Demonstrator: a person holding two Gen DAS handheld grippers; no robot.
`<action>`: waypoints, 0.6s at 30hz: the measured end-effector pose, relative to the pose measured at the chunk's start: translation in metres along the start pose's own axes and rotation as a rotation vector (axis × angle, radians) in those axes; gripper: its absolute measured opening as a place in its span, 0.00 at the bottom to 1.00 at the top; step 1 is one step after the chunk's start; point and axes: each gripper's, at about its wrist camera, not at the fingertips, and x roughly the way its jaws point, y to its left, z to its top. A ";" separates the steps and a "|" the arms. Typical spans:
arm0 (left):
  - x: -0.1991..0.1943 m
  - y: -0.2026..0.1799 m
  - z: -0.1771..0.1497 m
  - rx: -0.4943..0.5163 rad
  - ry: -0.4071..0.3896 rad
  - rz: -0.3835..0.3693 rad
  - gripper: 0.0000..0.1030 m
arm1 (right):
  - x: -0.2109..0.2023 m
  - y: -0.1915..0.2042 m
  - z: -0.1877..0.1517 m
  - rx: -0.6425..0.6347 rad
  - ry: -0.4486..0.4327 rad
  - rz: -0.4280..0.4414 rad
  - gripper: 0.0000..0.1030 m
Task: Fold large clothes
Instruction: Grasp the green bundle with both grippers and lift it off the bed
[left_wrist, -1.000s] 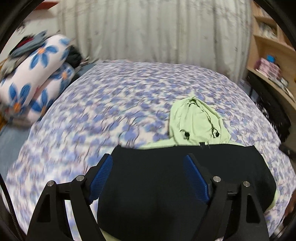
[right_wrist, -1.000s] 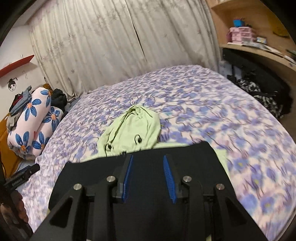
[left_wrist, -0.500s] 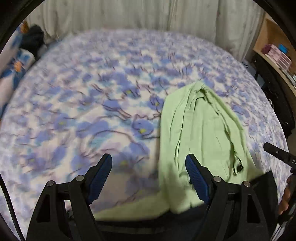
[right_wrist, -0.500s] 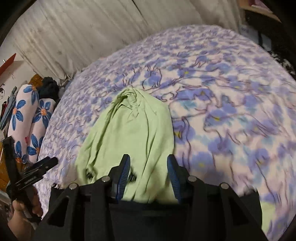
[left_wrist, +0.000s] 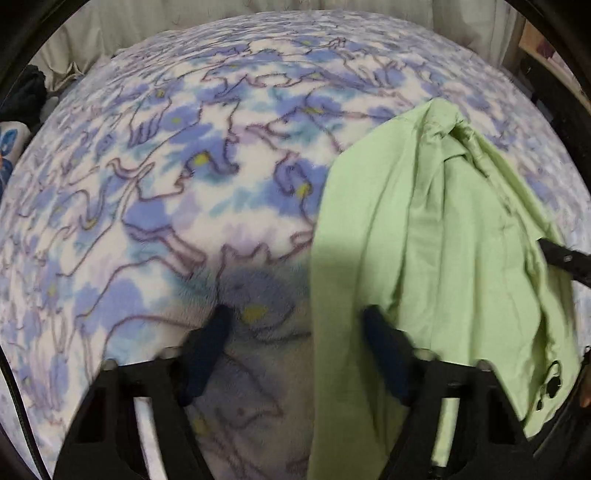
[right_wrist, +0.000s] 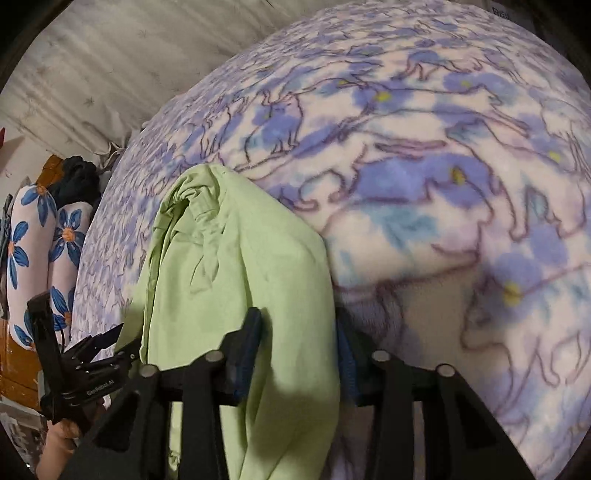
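Two hand-held grippers bear down on a pale green hood (left_wrist: 436, 236) lying flat on a blue-flowered fleece blanket (left_wrist: 184, 184) that covers the bed. The left hand-held gripper (left_wrist: 295, 332) has just been closing, yet its jaws stand parted: the hood's near edge lies between them, the right finger over green cloth and the left over bare blanket, and no pad visibly presses. The right hand-held gripper (right_wrist: 295, 343) has also been closing; the hood's opposite edge (right_wrist: 314, 295) runs between its narrowed jaws, but whether the pads already pinch the fabric cannot be told through the blur. Beyond it to the left sit flower-printed pillows (right_wrist: 37, 258) and a curtain (right_wrist: 110, 66). The step in hand looks like seizing both sides of the hood to fold it back. It is best done by catching each edge squarely, taking only the green cloth and none of the fleece, at matching points so the fold lands even.
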 end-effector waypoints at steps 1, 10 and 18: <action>-0.002 0.000 0.001 0.001 -0.006 -0.027 0.20 | 0.000 0.001 0.001 -0.005 0.005 0.004 0.14; -0.079 -0.008 -0.013 0.000 -0.164 -0.013 0.00 | -0.070 0.037 -0.013 -0.109 -0.138 -0.001 0.06; -0.189 0.013 -0.082 0.006 -0.267 -0.079 0.00 | -0.176 0.058 -0.083 -0.152 -0.249 0.144 0.06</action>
